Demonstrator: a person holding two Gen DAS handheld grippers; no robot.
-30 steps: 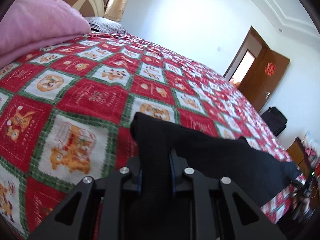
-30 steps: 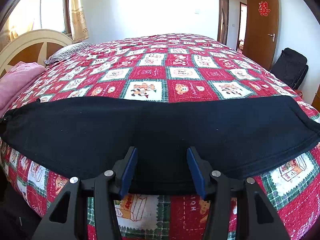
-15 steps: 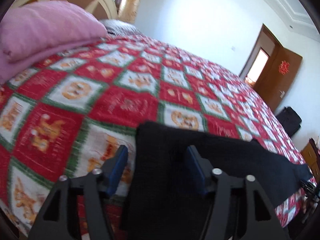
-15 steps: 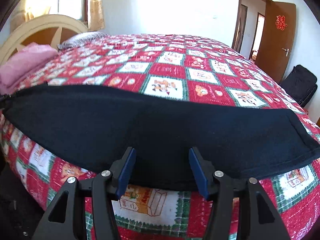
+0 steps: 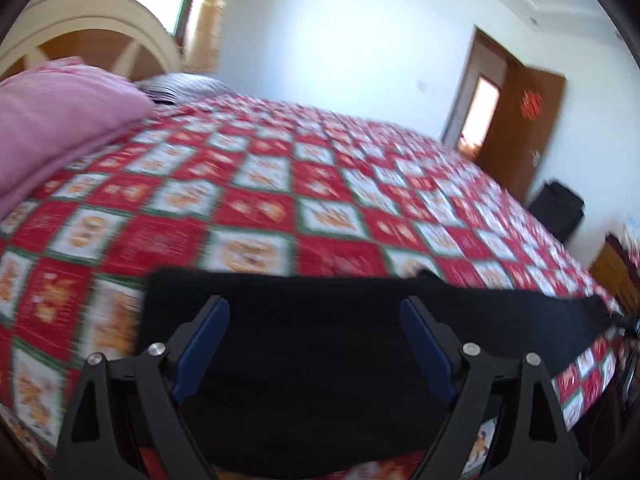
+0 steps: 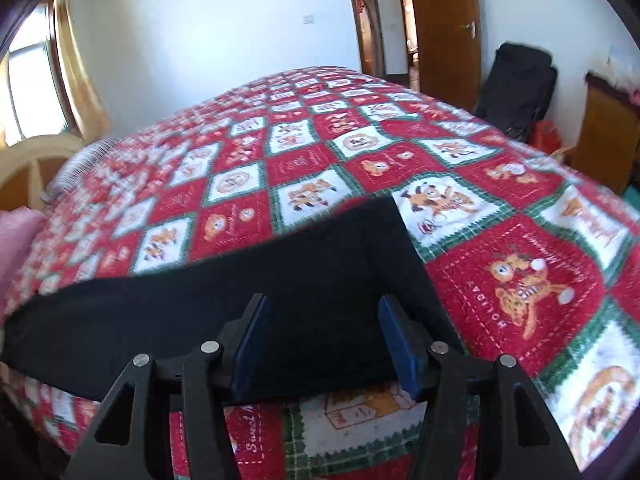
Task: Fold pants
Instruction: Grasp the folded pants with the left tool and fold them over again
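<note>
While the left tool (image 5: 314, 326) is opening and the right tool (image 6: 322, 330) is gaping empty, the black pants (image 6: 240, 292) are lying limp, wanting an end-hem pinch.

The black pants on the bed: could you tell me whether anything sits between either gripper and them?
Nothing visible does. The black pants lie flat on the quilt, directly beneath the opening left gripper and the open right gripper.

**Black pants on a red patchwork spread**

The pants (image 5: 320, 360) were plain black. The bedspread (image 6: 520, 272) showed red and white squares with green borders and orange cartoon bears. Upper left, a pink pillow (image 5: 52, 120) lay against a cream headboard (image 5: 88, 28).
</note>
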